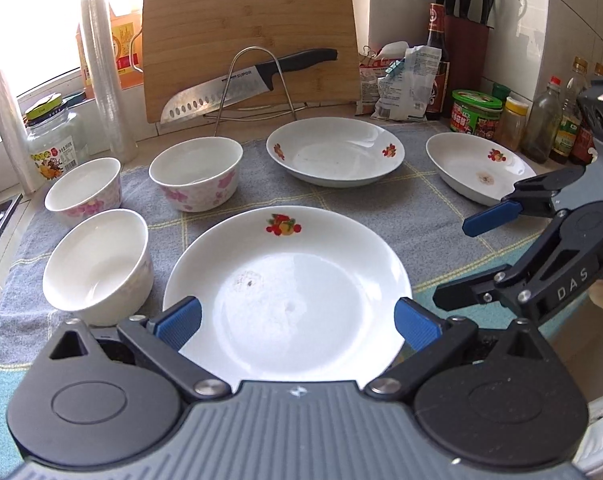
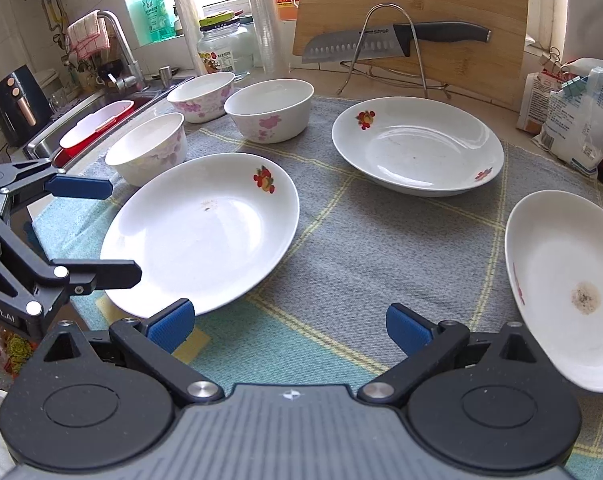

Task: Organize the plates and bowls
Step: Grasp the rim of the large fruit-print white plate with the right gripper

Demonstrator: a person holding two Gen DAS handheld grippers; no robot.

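Three plates and three bowls sit on a grey checked towel (image 2: 341,240) spread over the counter. The nearest plate (image 1: 287,292) lies right under the left gripper (image 1: 297,320), whose blue-tipped fingers (image 1: 179,320) are spread wide and hold nothing. A second plate (image 1: 335,150) rests farther back, and a third plate (image 2: 561,292) lies at the right edge of the towel, cut off by the frame in the right view. The right gripper (image 2: 289,326) hangs over bare towel between the near plate and the third one, fingers parted and empty. The bowls cluster to the left: one bowl (image 1: 97,264) just beside the near plate, another bowl (image 1: 83,190) behind it, and a flowered bowl (image 1: 195,172) toward the middle. Behind them a cutting board (image 1: 249,36) leans on the wall with a knife (image 1: 245,86) resting in a wire rack (image 1: 257,80). Bottles and jars (image 1: 477,110) crowd the right corner, their labels too small to read. A sink (image 2: 85,120) shows at far left, partly hidden.
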